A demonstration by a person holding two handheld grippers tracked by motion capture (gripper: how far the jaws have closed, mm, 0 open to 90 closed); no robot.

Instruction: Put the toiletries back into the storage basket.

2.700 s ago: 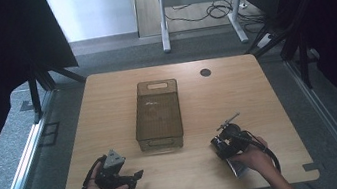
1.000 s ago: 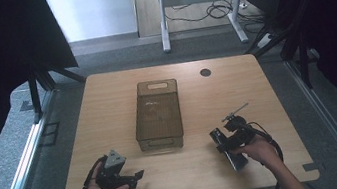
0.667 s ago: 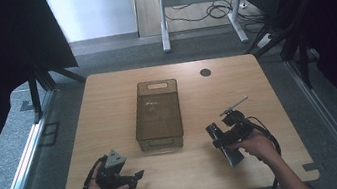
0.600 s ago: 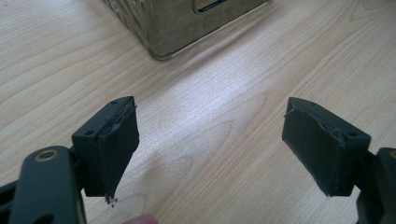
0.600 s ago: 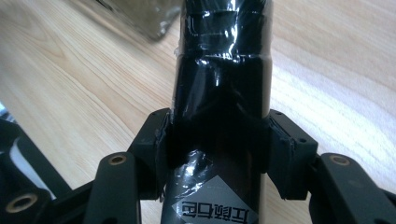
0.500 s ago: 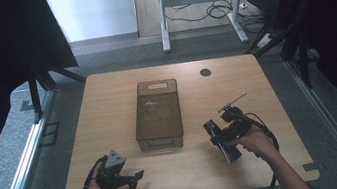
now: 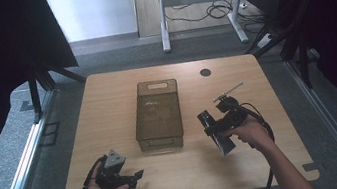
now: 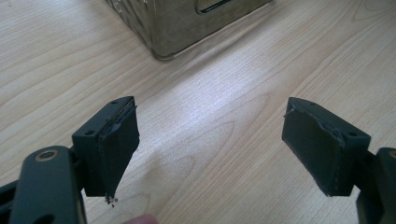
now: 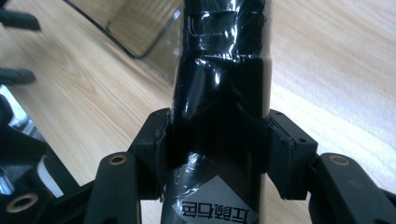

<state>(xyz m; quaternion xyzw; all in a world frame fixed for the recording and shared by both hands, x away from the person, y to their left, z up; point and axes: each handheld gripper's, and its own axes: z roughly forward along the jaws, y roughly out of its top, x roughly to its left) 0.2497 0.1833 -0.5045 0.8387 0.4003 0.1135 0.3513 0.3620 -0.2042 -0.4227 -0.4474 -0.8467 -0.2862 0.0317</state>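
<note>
My right gripper (image 7: pixel 214 130) grasps a black wrapped pack (image 9: pixel 219 93) beside the bin (image 7: pixel 157 114), not yet inside; left gripper (image 7: pixel 136 176) fingers (image 8: pixel 112 144) released on the surface (image 7: pixel 107 103).

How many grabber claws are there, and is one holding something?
2. The left gripper rests near the table's front-left corner, jaws wide open, holding nothing. The right gripper is right of the clear bin, clamped on a black wrapped package.

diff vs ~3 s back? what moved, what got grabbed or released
The right gripper, shut on a black wrapped packet, lifted from near the table's front edge and moved forward and left, toward the translucent bin. No new grab or release. The left gripper stayed open in place, and the bin stayed put.
</note>
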